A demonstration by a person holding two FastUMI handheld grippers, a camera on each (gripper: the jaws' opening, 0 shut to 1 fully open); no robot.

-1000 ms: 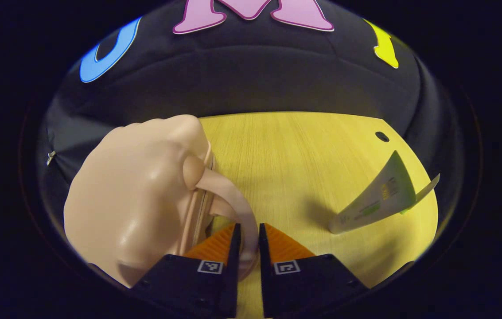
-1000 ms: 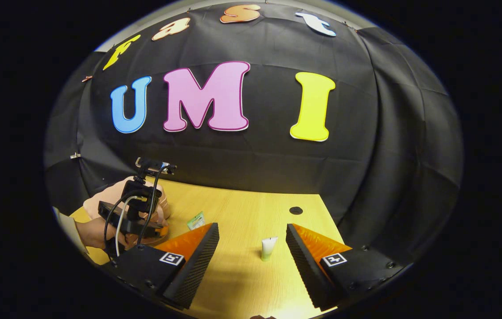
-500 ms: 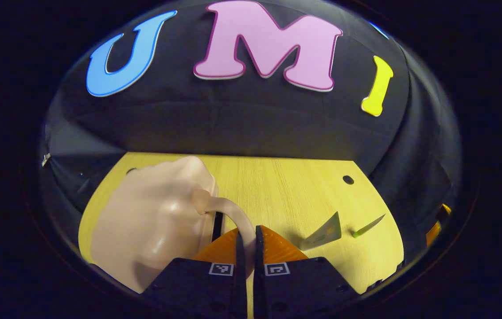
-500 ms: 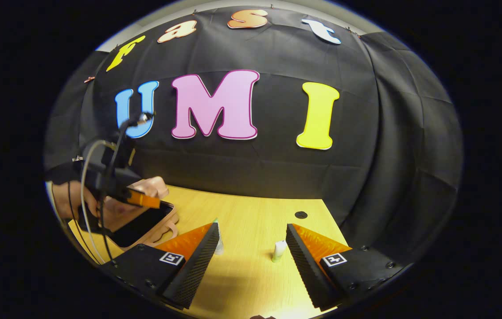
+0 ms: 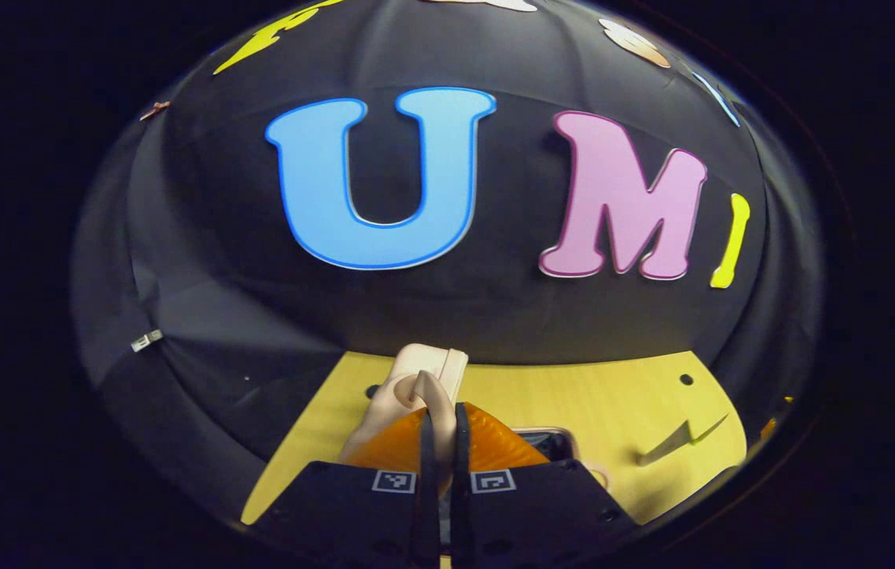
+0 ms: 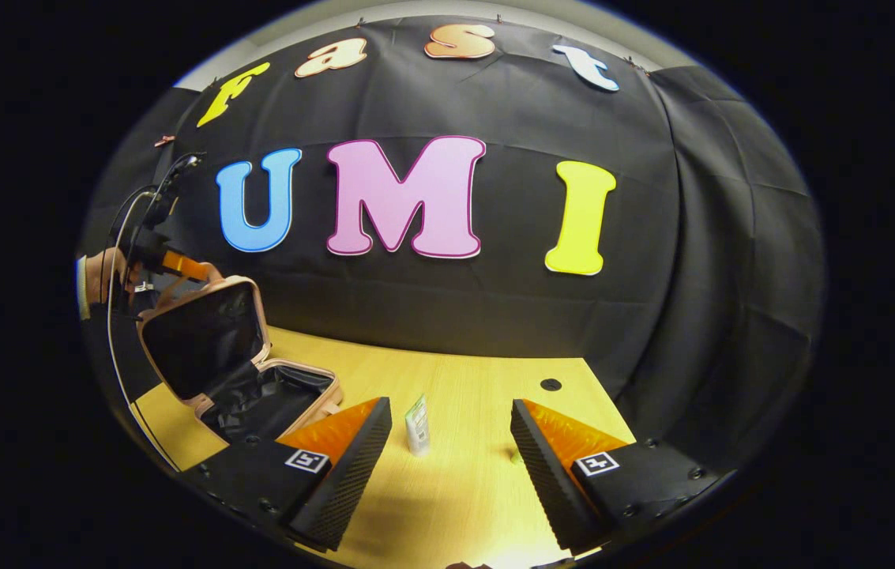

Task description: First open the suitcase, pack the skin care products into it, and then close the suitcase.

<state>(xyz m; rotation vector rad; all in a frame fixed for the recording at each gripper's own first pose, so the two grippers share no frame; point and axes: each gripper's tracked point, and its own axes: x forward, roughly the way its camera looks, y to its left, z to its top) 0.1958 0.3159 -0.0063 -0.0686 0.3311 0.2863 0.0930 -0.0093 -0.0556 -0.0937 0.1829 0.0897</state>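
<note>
- The small peach-pink hard-shell suitcase (image 6: 238, 359) is seen at the left end of the yellow wooden table (image 6: 463, 490), standing open: the lid (image 6: 202, 336) is raised to roughly upright, and the dark fabric lining (image 6: 265, 399) of the lower half is exposed.
- In the left gripper view, the suitcase lid edge (image 5: 423, 371) is seen directly ahead, with the peach-pink carry handle (image 5: 435, 395) looping up from it.
- The left gripper (image 5: 441, 431) is closed down to a narrow slit, and the handle is pinched between both fingers. In the right gripper view the same gripper (image 6: 178, 265) is seen at the lid's top edge, held by a hand (image 6: 103, 273) with cables trailing from it.
- The right gripper (image 6: 451, 442) is spread wide, with nothing between its fingers and nothing touched; it is held above the table, well apart from the suitcase.
- A white tube of skin care product with green print (image 6: 416, 427) is seen standing upright on the table, between the right gripper's fingers in the picture but farther off, and just right of the suitcase.
- A second, small pale green item (image 6: 516, 456) is partly hidden behind the right finger; its kind cannot be told.
- A dark round hole (image 6: 550, 385) is noted in the tabletop near the far right corner.
</note>
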